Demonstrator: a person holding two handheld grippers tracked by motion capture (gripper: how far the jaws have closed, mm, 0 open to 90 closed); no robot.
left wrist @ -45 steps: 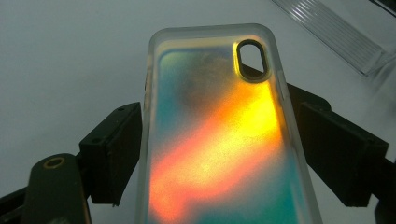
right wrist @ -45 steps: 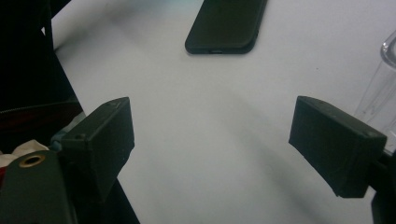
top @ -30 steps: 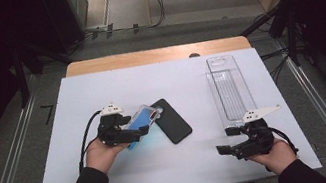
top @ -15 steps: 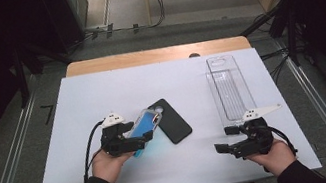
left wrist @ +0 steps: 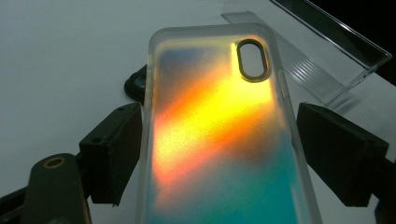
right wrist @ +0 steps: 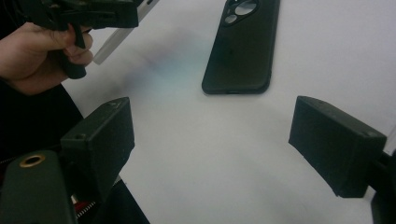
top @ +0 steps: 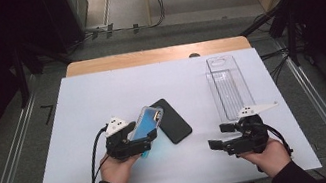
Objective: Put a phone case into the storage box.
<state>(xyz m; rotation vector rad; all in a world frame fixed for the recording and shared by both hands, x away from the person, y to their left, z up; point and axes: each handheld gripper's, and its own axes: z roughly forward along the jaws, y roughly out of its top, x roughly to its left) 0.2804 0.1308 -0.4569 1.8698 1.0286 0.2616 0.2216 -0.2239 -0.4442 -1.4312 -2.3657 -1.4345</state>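
My left gripper is shut on a translucent phone case that shimmers orange and teal. It holds the case by its long edges, tilted up off the white table. In the left gripper view both jaws press the sides of the case. Just right of the case, a black phone lies camera side up on the table. My right gripper hovers open and empty at the front right, jaws pointing left toward the phone.
A clear plastic tray lies lengthwise at the back right of the table, and it appears past the case as the tray in the left gripper view. A wooden strip borders the far edge. Dark floor surrounds the table.
My left gripper has drawn the case a little toward the near edge, away from the black phone. The right gripper has stayed where it was.
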